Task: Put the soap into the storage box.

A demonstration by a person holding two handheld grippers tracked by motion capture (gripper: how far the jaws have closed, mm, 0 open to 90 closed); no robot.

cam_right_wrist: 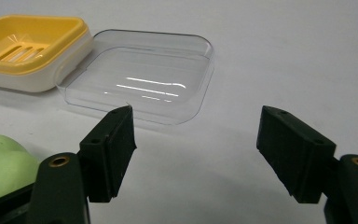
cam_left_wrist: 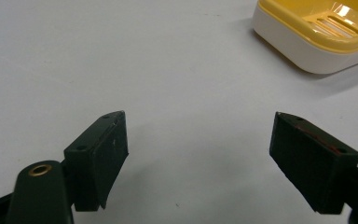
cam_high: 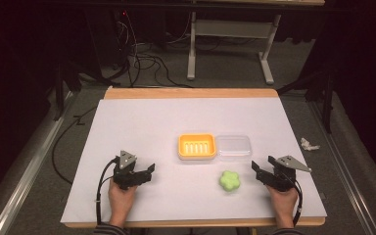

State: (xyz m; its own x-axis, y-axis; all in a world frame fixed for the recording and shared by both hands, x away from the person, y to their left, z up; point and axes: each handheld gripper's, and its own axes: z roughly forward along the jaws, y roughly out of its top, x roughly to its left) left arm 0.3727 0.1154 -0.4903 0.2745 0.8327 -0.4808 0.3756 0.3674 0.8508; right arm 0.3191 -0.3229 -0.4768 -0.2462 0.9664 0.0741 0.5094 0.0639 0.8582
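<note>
A yellow soap dish (cam_high: 197,146) with a slotted insert sits mid-table, and its clear lid (cam_high: 233,146) lies right beside it. A green flower-shaped soap (cam_high: 229,180) rests in front of the lid. My left gripper (cam_high: 152,170) lies low at the front left, open and pointing right toward the dish (cam_left_wrist: 317,32); its jaws (cam_left_wrist: 200,135) have bare sheet between them. At the front right, my right gripper (cam_high: 255,169) points left, just right of the soap. Its jaws (cam_right_wrist: 196,130) stand apart and empty, facing the lid (cam_right_wrist: 140,74), the dish (cam_right_wrist: 28,46) and the soap (cam_right_wrist: 0,163).
A white sheet (cam_high: 142,122) covers the wooden table. A crumpled bit of paper (cam_high: 309,144) lies on the floor to the right. Cables (cam_high: 147,63) and a desk frame (cam_high: 192,49) stand beyond the far edge.
</note>
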